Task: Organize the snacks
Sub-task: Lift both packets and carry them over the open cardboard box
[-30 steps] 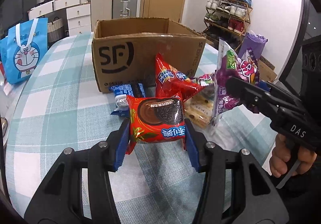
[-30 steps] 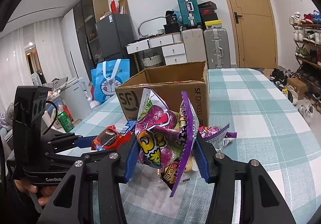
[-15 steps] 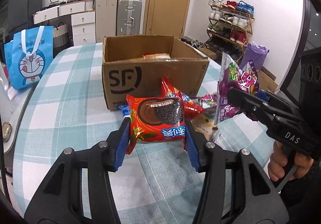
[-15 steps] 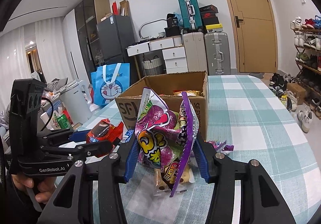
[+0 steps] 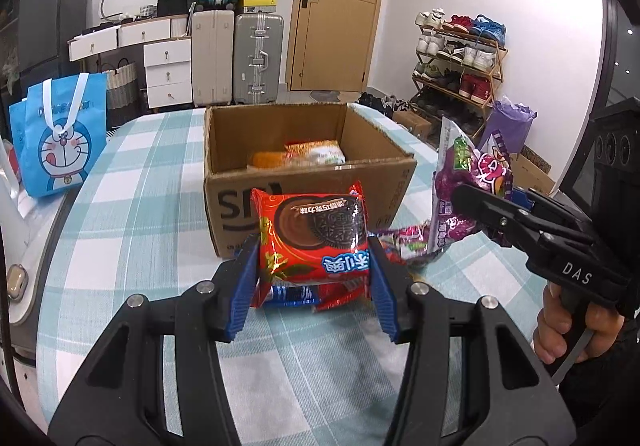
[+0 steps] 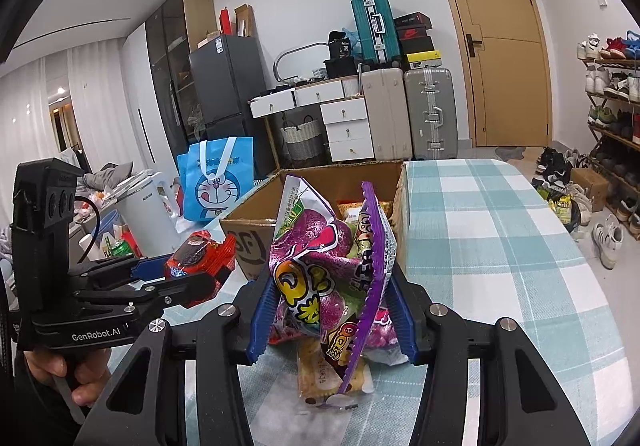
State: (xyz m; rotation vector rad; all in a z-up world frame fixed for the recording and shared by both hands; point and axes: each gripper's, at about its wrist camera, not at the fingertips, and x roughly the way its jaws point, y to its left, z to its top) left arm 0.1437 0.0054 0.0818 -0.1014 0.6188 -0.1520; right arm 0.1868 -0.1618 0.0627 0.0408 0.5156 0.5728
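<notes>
Left wrist view: the left gripper (image 5: 312,278) is clenched on a red cookie packet (image 5: 313,236), its blue pads (image 5: 244,286) pressing the packet's two side edges. The packet is held clear of the checked tablecloth (image 5: 132,214), in front of the near wall of the open cardboard box (image 5: 310,182). An orange and green snack bag (image 5: 298,156) lies inside the box. Below the held packet, a blue wrapper (image 5: 292,294) and a red wrapper (image 5: 340,292) lie on the cloth. To the right, the right gripper (image 5: 466,198) grasps a purple candy bag (image 5: 468,186), held upright beside the box's right corner. A blue cartoon tote bag (image 5: 56,138) stands at the table's left edge.

Right wrist view: the right gripper (image 6: 332,310) is closed on the purple candy bag (image 6: 320,266), which is crumpled between the blue pads (image 6: 264,310). The bag is raised in front of the cardboard box (image 6: 256,226). Beneath it, a pale biscuit packet (image 6: 320,374) lies on the checked tablecloth (image 6: 500,246). At left, the left gripper (image 6: 192,270) holds the red cookie packet (image 6: 200,250) near the box's left corner. The tote bag (image 6: 216,182) stands behind.
</notes>
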